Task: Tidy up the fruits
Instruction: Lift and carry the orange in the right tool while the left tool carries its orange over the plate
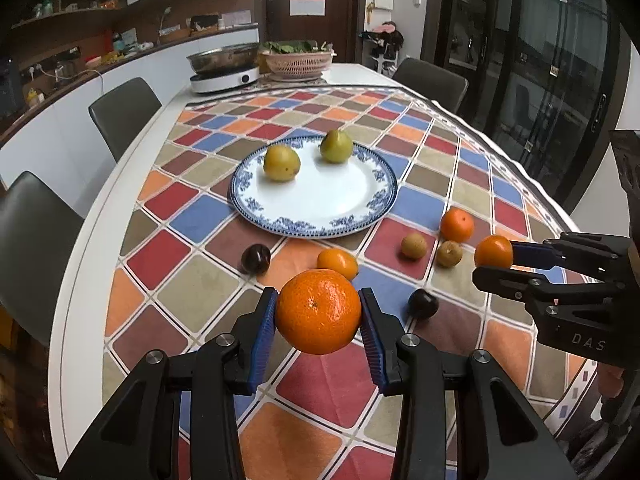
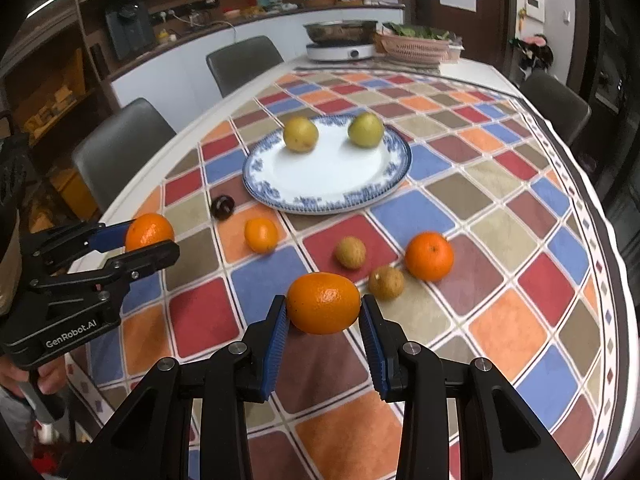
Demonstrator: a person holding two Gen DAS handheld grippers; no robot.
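Observation:
My left gripper (image 1: pixel 319 297) is shut on a large mandarin (image 1: pixel 318 320) and holds it above the checked tablecloth. My right gripper (image 2: pixel 324 302) is shut on a smaller oval orange (image 2: pixel 323 312), also off the table. Each gripper shows in the other's view: the right gripper (image 1: pixel 496 261) at the right edge, the left gripper (image 2: pixel 154 239) at the left edge. Ahead lies a blue-rimmed white plate (image 1: pixel 320 200) (image 2: pixel 320 176) with two yellow-green fruits (image 1: pixel 281 162) (image 1: pixel 336 146) at its far side.
Loose on the cloth before the plate: an orange (image 2: pixel 429 256), a small orange (image 2: pixel 261 235), two brownish fruits (image 2: pixel 350 252) (image 2: pixel 386 282), and dark plums (image 1: pixel 256 258) (image 1: pixel 423 304). A hotplate with a pan (image 1: pixel 224 72), a pink basket (image 1: pixel 299 62) and chairs (image 1: pixel 124 114) lie beyond.

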